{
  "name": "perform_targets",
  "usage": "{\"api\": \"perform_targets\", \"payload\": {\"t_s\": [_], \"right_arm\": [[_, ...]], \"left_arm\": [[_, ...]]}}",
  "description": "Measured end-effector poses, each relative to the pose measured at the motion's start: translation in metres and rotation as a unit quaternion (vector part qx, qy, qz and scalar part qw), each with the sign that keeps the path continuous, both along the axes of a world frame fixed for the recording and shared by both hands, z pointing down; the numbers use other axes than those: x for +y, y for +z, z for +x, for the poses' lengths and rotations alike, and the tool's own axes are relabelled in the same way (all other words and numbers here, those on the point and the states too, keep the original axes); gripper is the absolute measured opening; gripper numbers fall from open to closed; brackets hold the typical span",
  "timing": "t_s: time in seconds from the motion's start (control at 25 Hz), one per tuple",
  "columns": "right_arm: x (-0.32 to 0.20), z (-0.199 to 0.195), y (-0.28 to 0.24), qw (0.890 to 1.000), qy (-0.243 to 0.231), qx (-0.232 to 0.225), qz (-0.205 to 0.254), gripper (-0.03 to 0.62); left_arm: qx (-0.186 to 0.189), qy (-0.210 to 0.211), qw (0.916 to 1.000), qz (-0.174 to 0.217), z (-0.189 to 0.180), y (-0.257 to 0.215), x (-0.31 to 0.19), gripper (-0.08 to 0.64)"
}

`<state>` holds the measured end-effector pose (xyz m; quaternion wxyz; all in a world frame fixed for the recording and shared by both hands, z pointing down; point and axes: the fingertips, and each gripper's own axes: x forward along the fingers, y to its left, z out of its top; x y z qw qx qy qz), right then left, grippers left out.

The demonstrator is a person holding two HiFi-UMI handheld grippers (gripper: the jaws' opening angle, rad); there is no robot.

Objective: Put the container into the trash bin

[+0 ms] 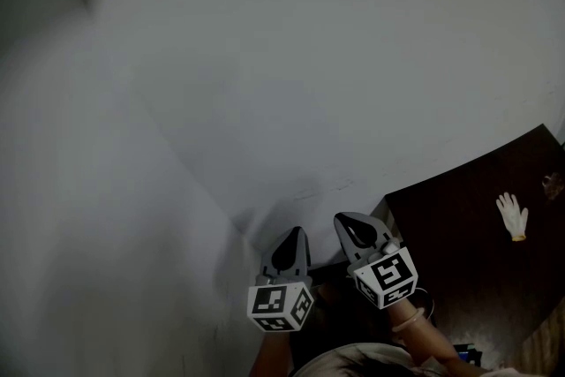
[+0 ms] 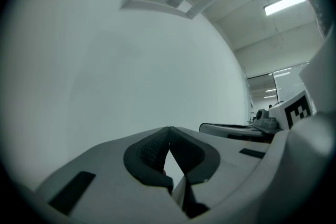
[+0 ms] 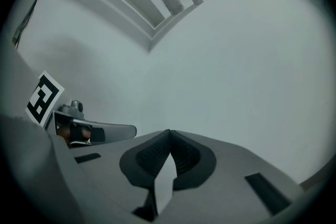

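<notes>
Neither a container nor a trash bin shows in any view. My left gripper [image 1: 296,232] and right gripper [image 1: 346,221] are held side by side low in the head view, both pointing at a plain white wall [image 1: 291,75]. In the left gripper view the left gripper [image 2: 169,129] has its jaws closed tip to tip with nothing between them. The right gripper [image 3: 169,132] looks the same in the right gripper view: jaws shut and empty. Each gripper view also catches the other gripper at its edge.
A dark brown table [image 1: 468,252] stands at the lower right with a white glove [image 1: 512,215] lying on it. The white wall meets another wall in a corner just ahead of the grippers. Ceiling lights [image 2: 283,3] and a glazed room show far right.
</notes>
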<state>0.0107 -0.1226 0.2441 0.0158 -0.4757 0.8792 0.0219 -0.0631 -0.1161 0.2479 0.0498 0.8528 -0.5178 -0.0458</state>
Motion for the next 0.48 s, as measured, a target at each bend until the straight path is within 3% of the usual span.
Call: {"api": "perform_targets", "payload": {"t_s": [0.48], "right_arm": [[0.007, 0.001, -0.021, 1.0, 0.014, 0.007, 0.024, 0.006]], "left_arm": [[0.006, 0.008, 0.9999, 0.011, -0.002, -0.013, 0.003, 0.02]]}}
